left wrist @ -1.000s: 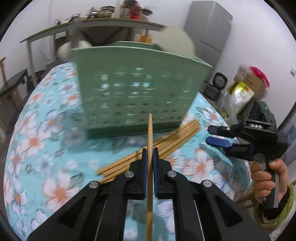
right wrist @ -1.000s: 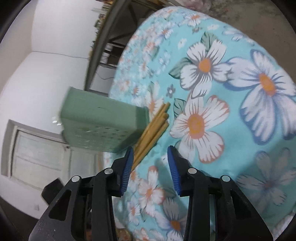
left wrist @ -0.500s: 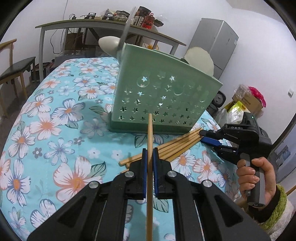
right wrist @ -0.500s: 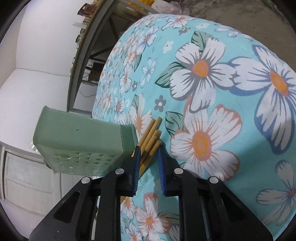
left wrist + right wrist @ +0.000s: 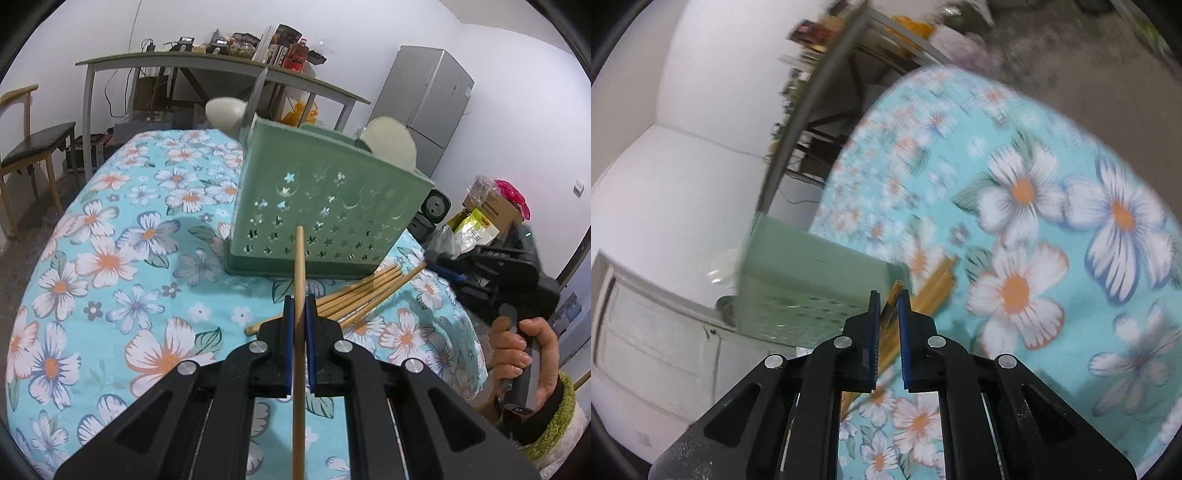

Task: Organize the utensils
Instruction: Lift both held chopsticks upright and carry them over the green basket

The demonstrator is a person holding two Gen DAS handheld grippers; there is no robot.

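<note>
My left gripper (image 5: 299, 301) is shut on one wooden chopstick (image 5: 300, 258) that points at the green perforated utensil holder (image 5: 325, 206). Several more chopsticks (image 5: 354, 299) lie on the floral tablecloth in front of the holder. Two pale spoons (image 5: 389, 142) and a knife stand in the holder. My right gripper (image 5: 888, 295) is shut on the end of one chopstick (image 5: 894, 291) and lifts it from the pile (image 5: 938, 284); it shows in the left wrist view (image 5: 439, 264) at the pile's right end.
The round table has a blue floral cloth (image 5: 110, 258). Behind it stand a cluttered grey desk (image 5: 207, 62), a chair (image 5: 33, 147) at left, a fridge (image 5: 432, 99) and boxes (image 5: 491, 214) at right.
My right gripper closed on a chopstick at the pile's end and raised it. My left gripper pulled back from the holder with its chopstick still held.
</note>
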